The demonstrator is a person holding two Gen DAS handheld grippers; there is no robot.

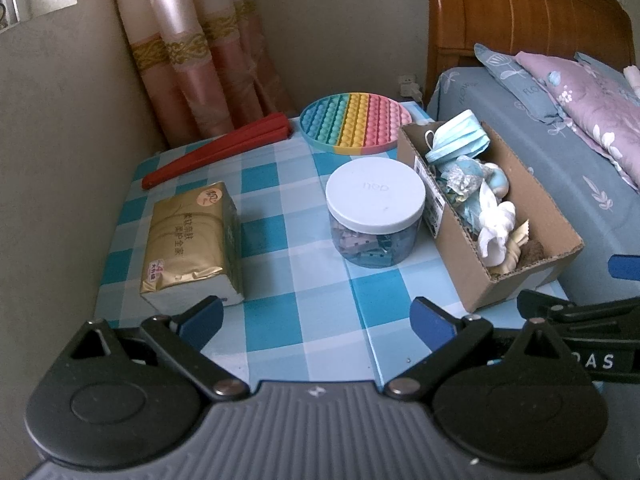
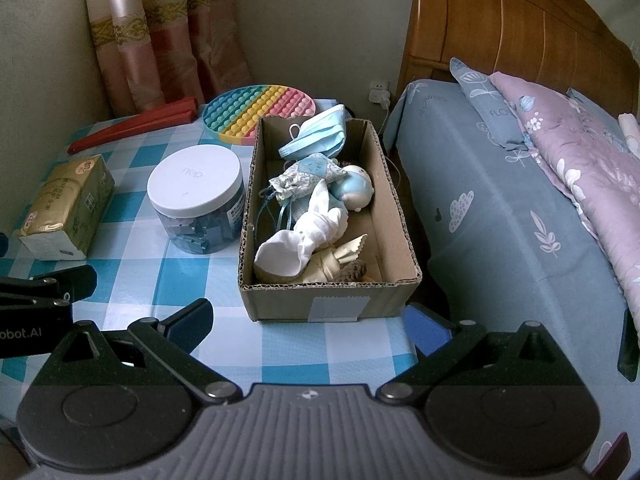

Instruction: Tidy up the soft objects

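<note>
A cardboard box (image 2: pixel 332 304) (image 1: pixel 500 280) stands at the right edge of the checked table (image 2: pixel 132 208) (image 1: pixel 296 276). It holds soft things: a blue face mask (image 2: pixel 320 136) (image 1: pixel 460 136), a patterned pouch (image 2: pixel 308 178), a small blue-white plush (image 2: pixel 356 190), white cloth (image 2: pixel 316 228) (image 1: pixel 498 228) and a beige fabric piece (image 2: pixel 332 262). My right gripper (image 2: pixel 308 324) is open and empty just in front of the box. My left gripper (image 1: pixel 316 320) is open and empty above the table's front edge.
A white-lidded jar (image 1: pixel 374 216) (image 2: pixel 196 200), a gold tissue pack (image 1: pixel 192 244) (image 2: pixel 64 208), a rainbow pop-it disc (image 1: pixel 354 122) (image 2: pixel 260 114) and a red folded fan (image 1: pixel 216 150) (image 2: pixel 132 124) lie on the table. A bed (image 2: pixel 500 208) with pillows is at right, curtains behind.
</note>
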